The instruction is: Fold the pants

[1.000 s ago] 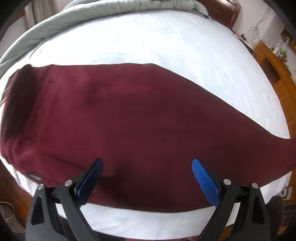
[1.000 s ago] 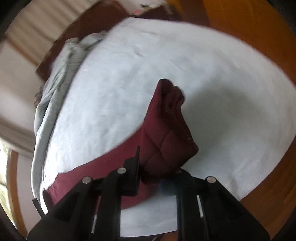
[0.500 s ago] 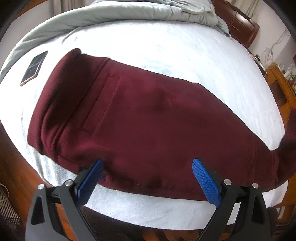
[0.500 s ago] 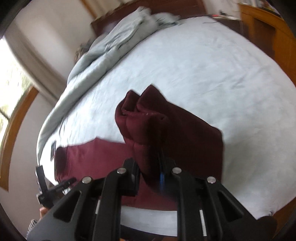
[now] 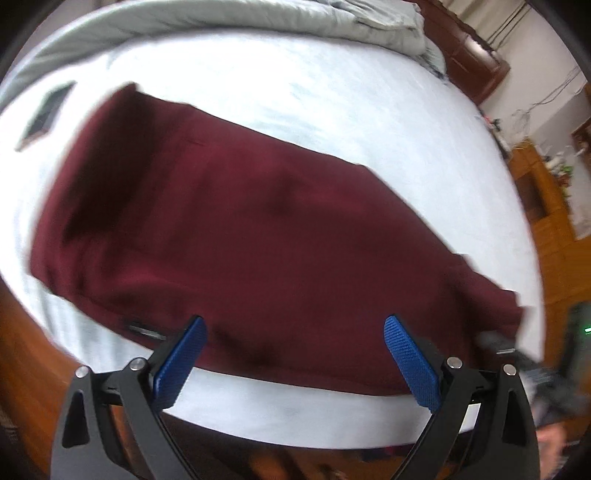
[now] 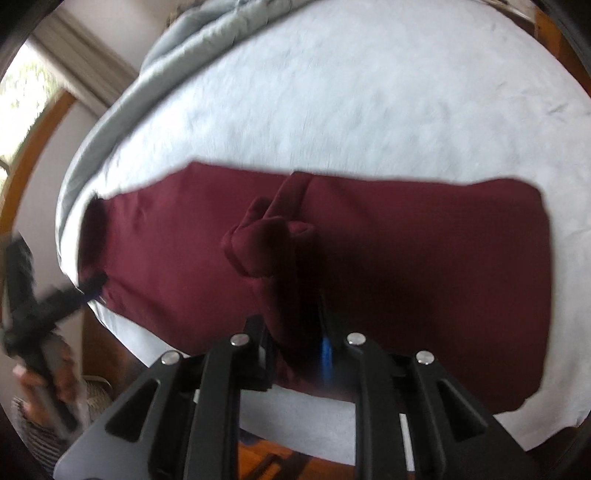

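Observation:
Dark red pants [image 5: 258,229] lie across the white bed [image 5: 332,96], waistband at the left, legs running right. My left gripper [image 5: 293,354] is open and empty, hovering over the pants' near edge by the waist. My right gripper [image 6: 295,332] is shut on the bunched leg cuffs [image 6: 266,243] and holds them raised over the middle of the pants [image 6: 424,277]. The left gripper also shows at the far left of the right wrist view [image 6: 88,284], by the waistband.
A grey duvet [image 5: 258,18] is bunched along the far side of the bed. A phone [image 5: 46,114] lies on the sheet beyond the waistband. Wooden furniture [image 5: 546,206] stands to the right, and the wooden bed frame runs along the near edge.
My right gripper has carried the leg cuffs leftward over the pants, toward the waist. My left gripper has shifted slightly and stays open.

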